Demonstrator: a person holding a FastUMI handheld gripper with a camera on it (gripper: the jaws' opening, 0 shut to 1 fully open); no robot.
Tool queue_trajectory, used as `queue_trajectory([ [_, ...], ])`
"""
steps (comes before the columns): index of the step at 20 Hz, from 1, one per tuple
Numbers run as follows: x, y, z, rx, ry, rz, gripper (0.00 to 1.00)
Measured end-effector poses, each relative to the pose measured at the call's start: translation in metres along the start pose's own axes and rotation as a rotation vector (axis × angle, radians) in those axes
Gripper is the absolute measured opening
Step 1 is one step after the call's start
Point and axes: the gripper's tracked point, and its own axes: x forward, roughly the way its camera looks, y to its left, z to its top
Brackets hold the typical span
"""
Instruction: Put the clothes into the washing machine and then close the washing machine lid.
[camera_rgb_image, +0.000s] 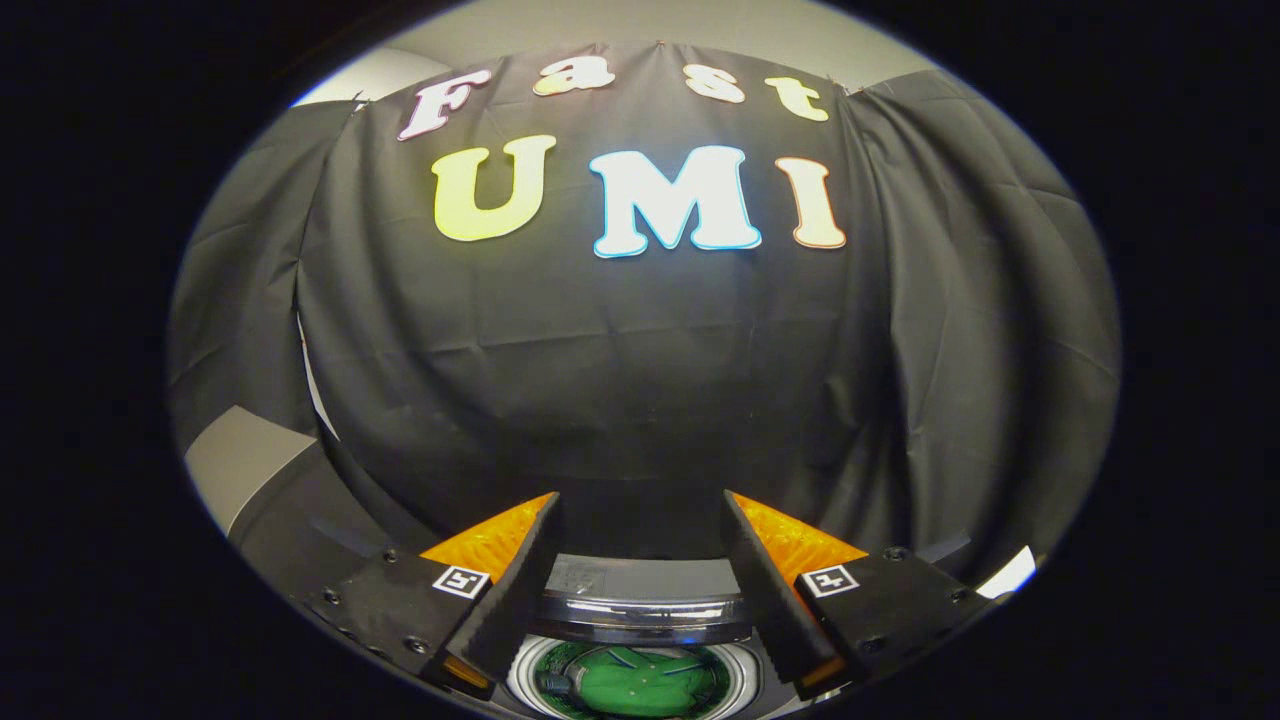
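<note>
A grey panel (245, 460) shows at the far left, partly tucked behind the black cloth wall (640, 380) of the booth, which hangs in soft folds across nearly everything ahead. Nearer, the left finger (500, 590) of the gripper (640, 500) rises from its dark mount, with a small square marker (460, 581) fixed near its base. The fingers stand spread apart with an open gap between them and nothing held; the claw is released, its tips pointing at the cloth wall well beyond. Low in that gap lies the washing machine (640, 585), seen from above: a grey top panel sits just past the fingers' bases, then a shiny curved rim, and nearer still the round opening of the drum (525, 680) with its pale ring. Inside the drum lies a green piece of clothing (635, 685), bunched up at the bottom and resting below the level of the fingers, touching neither of them. Whether the lid is up or where it sits cannot be told from this angle. To the right of the gap comes the right finger (775, 590), with a second square marker (830, 580) by its base and its own dark mount beside it. Past that mount, a small bright white patch (1010, 575) shows at the foot of the cloth.
</note>
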Motion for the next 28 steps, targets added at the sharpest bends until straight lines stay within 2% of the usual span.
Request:
queue_trajectory([
  [5,-0.028,0.001,-0.015,0.0,-0.077,-0.005,0.97],
  [13,-0.058,0.004,-0.051,0.009,-0.076,-0.025,0.97],
  [19,-0.093,0.016,-0.132,-0.066,-0.05,-0.016,0.97],
  [22,-0.109,0.025,-0.161,-0.056,0.001,-0.019,0.97],
  [28,-0.15,0.054,-0.161,-0.049,-0.012,-0.035,0.98],
])
